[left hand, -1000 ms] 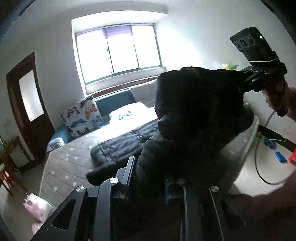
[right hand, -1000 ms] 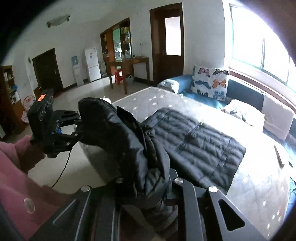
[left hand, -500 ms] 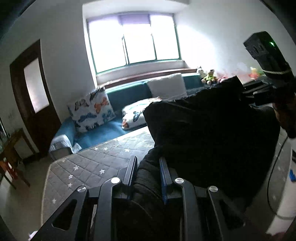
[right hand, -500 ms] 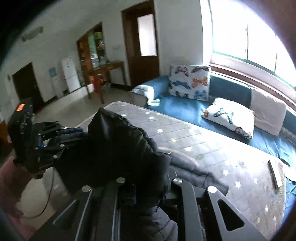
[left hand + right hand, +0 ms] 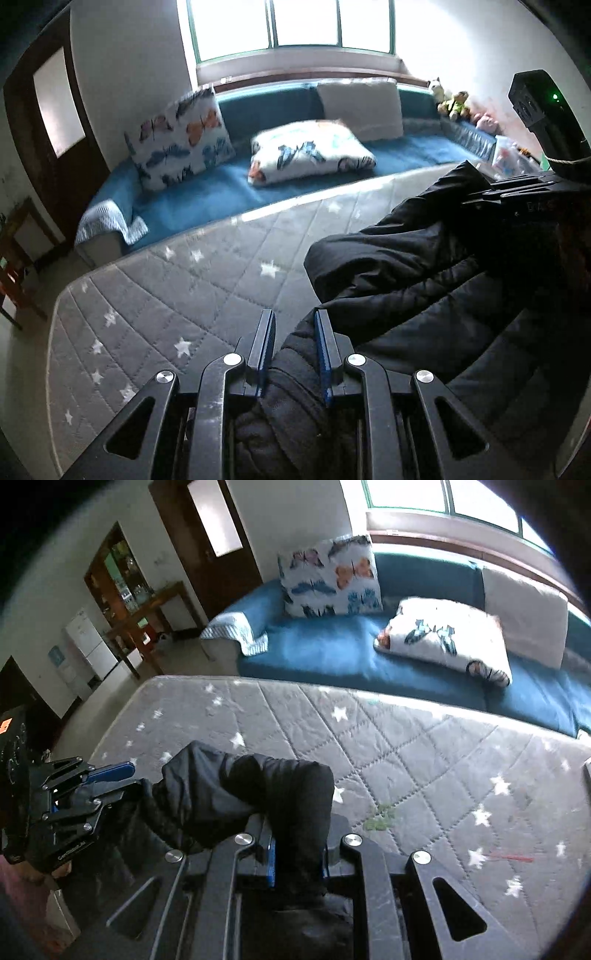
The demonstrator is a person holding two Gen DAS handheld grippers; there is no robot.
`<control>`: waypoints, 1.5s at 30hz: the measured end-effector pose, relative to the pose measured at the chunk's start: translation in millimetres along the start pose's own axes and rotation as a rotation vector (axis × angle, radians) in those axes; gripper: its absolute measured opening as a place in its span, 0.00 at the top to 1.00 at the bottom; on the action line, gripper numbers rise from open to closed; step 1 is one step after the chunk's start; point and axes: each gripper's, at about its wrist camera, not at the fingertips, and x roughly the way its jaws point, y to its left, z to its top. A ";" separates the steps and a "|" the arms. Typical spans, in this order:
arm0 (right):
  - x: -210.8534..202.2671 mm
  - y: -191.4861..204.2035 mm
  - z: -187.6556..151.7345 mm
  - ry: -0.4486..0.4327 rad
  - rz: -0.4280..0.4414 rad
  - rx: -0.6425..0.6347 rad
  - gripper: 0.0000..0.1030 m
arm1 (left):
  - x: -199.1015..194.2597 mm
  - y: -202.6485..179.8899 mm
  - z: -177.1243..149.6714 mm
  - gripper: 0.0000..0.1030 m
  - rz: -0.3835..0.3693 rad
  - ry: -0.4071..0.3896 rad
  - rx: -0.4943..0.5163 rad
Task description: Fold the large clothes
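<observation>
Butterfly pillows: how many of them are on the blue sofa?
2. One butterfly pillow stands upright against the backrest near the blue sofa's left end; the other lies flat on the seat beside it. No others show.

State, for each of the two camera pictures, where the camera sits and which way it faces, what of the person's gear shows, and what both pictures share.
Left wrist: sits on the left tool, facing the window and sofa over the mattress; the right tool shows at right.
Right wrist: sits on the right tool, facing the sofa and door; the left tool shows at left.
Shared: black jacket gripped by both tools, mattress, sofa, butterfly pillows.
</observation>
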 end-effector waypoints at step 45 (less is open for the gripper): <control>-39.2 15.0 -32.1 0.102 0.004 -0.008 0.65 | -47.8 39.6 -74.7 0.44 0.018 0.023 -0.103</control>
